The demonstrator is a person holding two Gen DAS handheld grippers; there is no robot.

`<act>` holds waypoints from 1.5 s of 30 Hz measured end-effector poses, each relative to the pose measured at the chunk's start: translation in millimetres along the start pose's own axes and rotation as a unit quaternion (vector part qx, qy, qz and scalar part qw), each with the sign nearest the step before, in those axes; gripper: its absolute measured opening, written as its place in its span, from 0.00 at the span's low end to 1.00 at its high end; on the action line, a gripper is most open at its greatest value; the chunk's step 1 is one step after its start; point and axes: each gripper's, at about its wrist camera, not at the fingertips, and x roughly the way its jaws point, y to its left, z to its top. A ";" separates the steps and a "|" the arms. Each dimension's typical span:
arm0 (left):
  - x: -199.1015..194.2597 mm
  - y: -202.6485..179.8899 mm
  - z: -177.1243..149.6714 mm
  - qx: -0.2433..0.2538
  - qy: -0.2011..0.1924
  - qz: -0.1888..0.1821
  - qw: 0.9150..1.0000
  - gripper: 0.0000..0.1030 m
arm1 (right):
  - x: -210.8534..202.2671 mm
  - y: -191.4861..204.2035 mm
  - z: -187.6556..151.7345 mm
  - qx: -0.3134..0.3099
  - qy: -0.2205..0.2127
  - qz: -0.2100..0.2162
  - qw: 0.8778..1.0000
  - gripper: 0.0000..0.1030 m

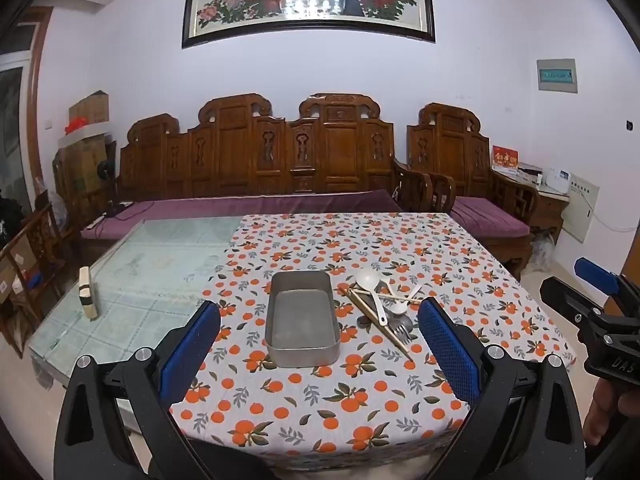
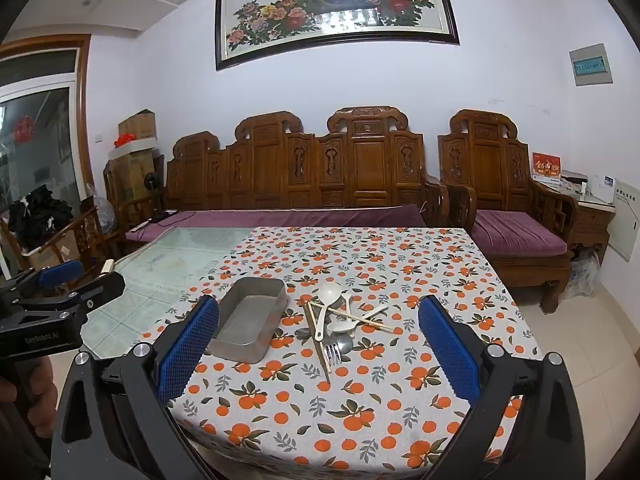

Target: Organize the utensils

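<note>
The left gripper (image 1: 318,342) stands with its two blue, mesh-textured pads spread wide, holding nothing; the right gripper (image 2: 319,340) is spread just as wide and is likewise empty. Both have black plastic arms with silver bolts.

Between the left gripper's fingers, just ahead, sits one metal tray (image 1: 302,316): rectangular, dull grey, with rounded corners and low walls, nothing inside it. From the right gripper the same tray (image 2: 250,320) lies ahead toward its left finger.

Just to the right of the tray, ahead of the right gripper's gap, lies the heap of utensils (image 2: 334,322), touching and crossing one another. I count one large white plastic ladle-shaped spoon (image 2: 326,304) with a round bowl, one smaller white spoon (image 2: 340,326), one metal fork (image 2: 333,354) with its tines toward the gripper, and at least one metal spoon (image 2: 345,343) under the pile. Slim pale wooden chopsticks (image 2: 320,344) run through the heap; at least three sticks show, but the exact number cannot be told.

All rests on a tablecloth (image 2: 360,400) printed with oranges and grey leaves, covering the part of the table nearest the grippers. Left of the left gripper the glass tabletop (image 1: 152,276) is bare, and one pale block (image 1: 88,292) with a dark band stands upright there.

Beyond the table stand a carved wooden bench (image 2: 304,168) and a matching armchair (image 2: 500,176), both with purple cushions, under one framed flower painting (image 2: 332,8).
</note>
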 end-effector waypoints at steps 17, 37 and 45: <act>-6.6 -5.9 7.5 0.005 -0.003 0.002 1.000 0.93 | 0.9 1.5 -2.8 -0.002 0.000 0.000 1.000 0.97; -7.2 -6.5 6.6 0.006 -0.004 0.002 1.000 0.93 | 1.1 1.7 -3.2 -0.002 0.000 0.000 1.000 0.97; -8.4 -9.5 8.0 0.007 -0.004 0.001 1.000 0.93 | 0.9 3.8 -3.5 -0.003 0.000 -0.001 1.000 0.97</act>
